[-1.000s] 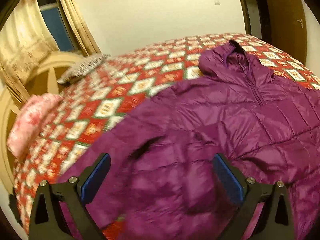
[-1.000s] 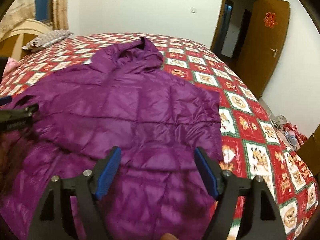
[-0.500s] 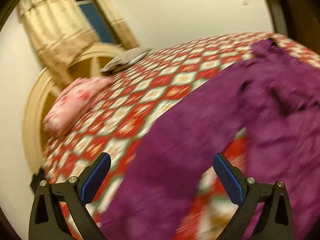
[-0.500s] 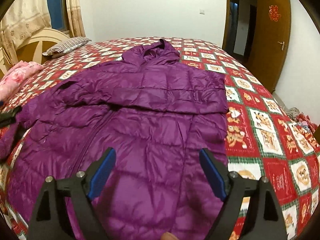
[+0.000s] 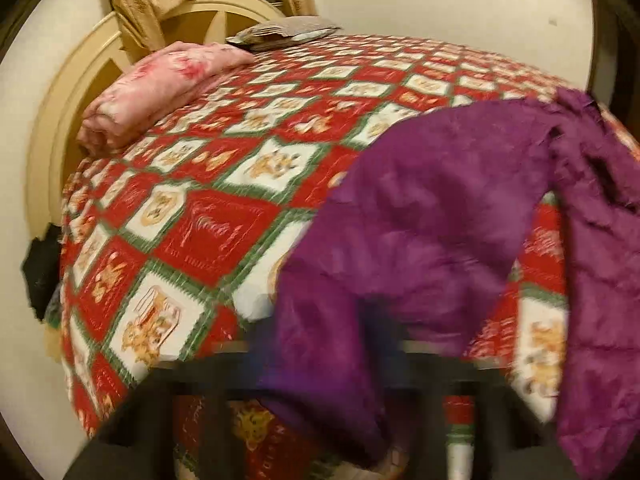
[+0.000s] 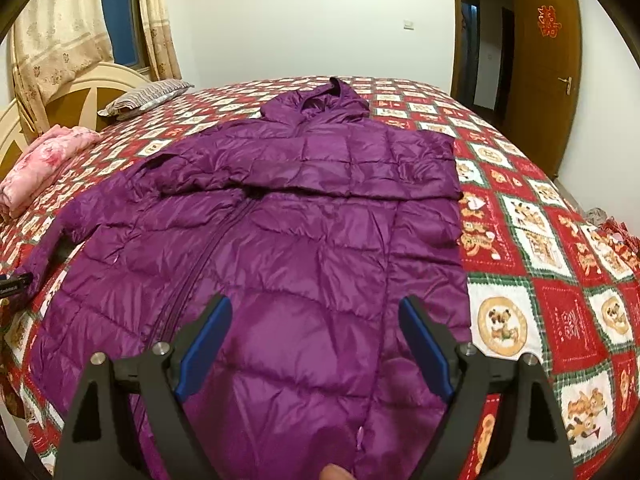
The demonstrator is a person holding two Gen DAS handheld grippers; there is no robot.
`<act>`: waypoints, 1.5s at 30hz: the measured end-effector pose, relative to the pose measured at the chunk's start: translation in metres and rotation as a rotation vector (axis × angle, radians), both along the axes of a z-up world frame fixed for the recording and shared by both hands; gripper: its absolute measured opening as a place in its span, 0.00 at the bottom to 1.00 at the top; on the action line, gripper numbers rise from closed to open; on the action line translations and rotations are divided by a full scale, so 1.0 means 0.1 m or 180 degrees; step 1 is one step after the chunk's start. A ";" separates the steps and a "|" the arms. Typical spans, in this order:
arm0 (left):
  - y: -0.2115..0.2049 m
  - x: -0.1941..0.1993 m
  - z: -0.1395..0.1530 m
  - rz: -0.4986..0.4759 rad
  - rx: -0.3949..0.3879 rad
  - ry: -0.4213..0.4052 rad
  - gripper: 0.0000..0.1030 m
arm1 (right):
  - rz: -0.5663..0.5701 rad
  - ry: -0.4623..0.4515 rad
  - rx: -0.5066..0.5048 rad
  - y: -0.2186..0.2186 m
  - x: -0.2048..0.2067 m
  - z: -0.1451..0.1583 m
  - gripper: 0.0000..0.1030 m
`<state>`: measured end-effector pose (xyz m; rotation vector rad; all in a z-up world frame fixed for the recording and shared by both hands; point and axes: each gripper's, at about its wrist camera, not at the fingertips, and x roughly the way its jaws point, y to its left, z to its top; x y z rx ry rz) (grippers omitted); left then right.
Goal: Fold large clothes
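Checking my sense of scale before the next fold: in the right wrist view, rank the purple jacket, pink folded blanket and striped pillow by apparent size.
1. Purple jacket, by far.
2. Pink folded blanket and striped pillow look alike; the blanket is partly cut off, so I won't rank them.

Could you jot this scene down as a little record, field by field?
Garment: purple puffer jacket, hooded, spread front-up
Right sleeve: folded across the chest
Left sleeve: stretched out toward the bed edge
Surface: red patterned bedspread
Right gripper: open, above the hem
Left gripper: blurred, at the left sleeve; grip unclear
Nearby: pink blanket, striped pillow
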<state>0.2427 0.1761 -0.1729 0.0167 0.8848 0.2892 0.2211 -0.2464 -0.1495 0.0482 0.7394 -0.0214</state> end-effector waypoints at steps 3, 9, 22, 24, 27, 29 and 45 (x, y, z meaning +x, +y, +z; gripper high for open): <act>-0.01 0.00 0.31 0.0154 0.0365 -0.0251 0.07 | -0.0061 -0.0073 -0.0001 -0.08 -0.05 0.04 0.85; -0.12 0.18 1.05 0.0150 0.0699 -0.0744 0.06 | -0.0225 -0.0158 0.0090 -0.31 -0.06 0.09 0.85; -2.21 0.54 1.51 -0.1175 0.0617 -0.1156 0.05 | -0.0290 -0.0155 0.0100 -0.52 -0.01 0.13 0.85; -2.56 0.58 1.43 -0.1355 0.0620 -0.1122 0.05 | -0.0302 -0.0140 0.0097 -0.54 -0.01 0.12 0.85; -2.97 0.61 1.30 -0.1559 0.0647 -0.1071 0.05 | -0.0351 -0.0123 0.0105 -0.62 -0.02 0.10 0.85; -3.18 0.62 1.22 -0.1656 0.0645 -0.1025 0.05 | -0.0386 -0.0096 0.0126 -0.68 -0.01 0.08 0.85; -3.55 0.46 1.22 -0.1801 0.0922 -0.1641 0.96 | -0.0357 0.0082 0.0068 -0.71 0.13 0.10 0.89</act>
